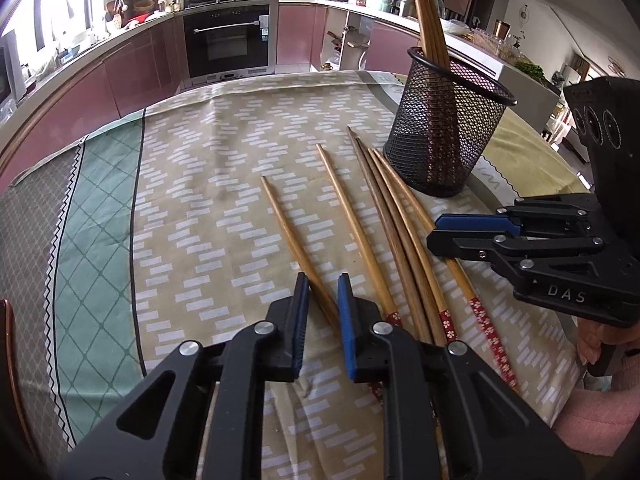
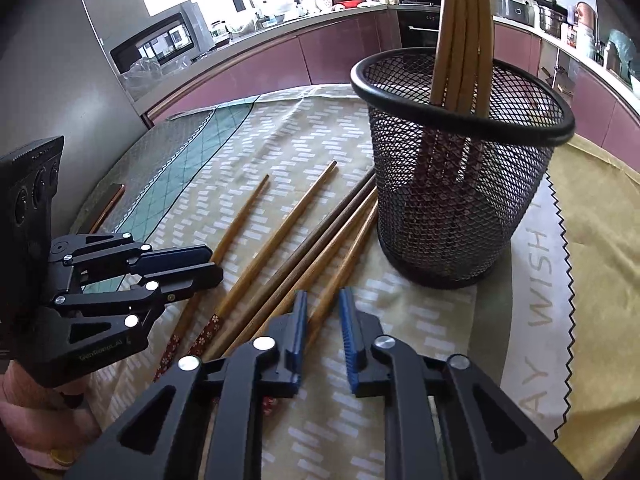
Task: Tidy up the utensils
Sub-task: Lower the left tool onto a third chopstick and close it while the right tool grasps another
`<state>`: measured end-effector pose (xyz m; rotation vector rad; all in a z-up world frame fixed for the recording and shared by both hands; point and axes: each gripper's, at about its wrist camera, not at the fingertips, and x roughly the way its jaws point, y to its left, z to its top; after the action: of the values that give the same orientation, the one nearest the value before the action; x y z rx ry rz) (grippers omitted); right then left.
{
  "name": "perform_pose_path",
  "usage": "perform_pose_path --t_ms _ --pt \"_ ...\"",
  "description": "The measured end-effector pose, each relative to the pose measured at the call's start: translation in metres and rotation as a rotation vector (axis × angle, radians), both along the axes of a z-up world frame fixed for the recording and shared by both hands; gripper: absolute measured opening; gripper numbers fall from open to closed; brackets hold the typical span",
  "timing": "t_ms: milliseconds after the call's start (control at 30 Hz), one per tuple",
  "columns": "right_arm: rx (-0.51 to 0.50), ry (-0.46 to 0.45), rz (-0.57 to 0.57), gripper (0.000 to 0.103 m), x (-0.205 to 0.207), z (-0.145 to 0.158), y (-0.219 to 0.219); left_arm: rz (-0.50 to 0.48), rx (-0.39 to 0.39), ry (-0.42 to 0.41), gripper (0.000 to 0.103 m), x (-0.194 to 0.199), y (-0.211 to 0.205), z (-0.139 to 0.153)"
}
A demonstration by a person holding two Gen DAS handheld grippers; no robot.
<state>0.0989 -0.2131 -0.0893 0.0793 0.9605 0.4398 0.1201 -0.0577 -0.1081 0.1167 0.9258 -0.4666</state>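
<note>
Several wooden chopsticks with red flowered ends lie fanned on the patterned tablecloth. A black mesh holder stands upright behind them with several chopsticks in it. My left gripper straddles the leftmost chopstick. Its jaws are narrow, and the stick rests by the left pad with a gap on the other side. My right gripper likewise straddles the rightmost chopstick, its jaws narrow with a slit left beside the stick.
The other loose chopsticks lie bunched between the two grippers, tips toward the holder. A hand in a pink sleeve holds each tool. A yellow mat lies to the right of the holder. Kitchen cabinets and an oven stand beyond the table's far edge.
</note>
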Motion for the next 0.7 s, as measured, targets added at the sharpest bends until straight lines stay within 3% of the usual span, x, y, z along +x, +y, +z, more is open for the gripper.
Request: perform_pose_path --t_ms 133,300,533,633,700 --pt "0.037 0.013 -0.019 0.010 -0.004 0.000 -0.012 0.026 -0.016 0.008 0.008 -0.001 0.006 0.000" --pt "0.079 -0.003 -0.028 0.005 -0.011 0.005 -0.021 0.047 -0.028 0.004 0.008 -0.006 0.013 0.003" --pt "0.073 -0.013 0.024 0.004 -0.015 0.007 -0.012 -0.015 -0.055 0.004 0.008 -0.018 0.010 0.007" --pt "0.054 -0.028 0.008 0.009 -0.013 0.009 -0.012 -0.038 -0.037 0.008 0.008 -0.020 0.003 0.003" --pt "0.026 -0.040 -0.001 0.021 -0.012 0.011 -0.011 -0.045 -0.021 0.007 0.008 -0.020 0.000 0.001"
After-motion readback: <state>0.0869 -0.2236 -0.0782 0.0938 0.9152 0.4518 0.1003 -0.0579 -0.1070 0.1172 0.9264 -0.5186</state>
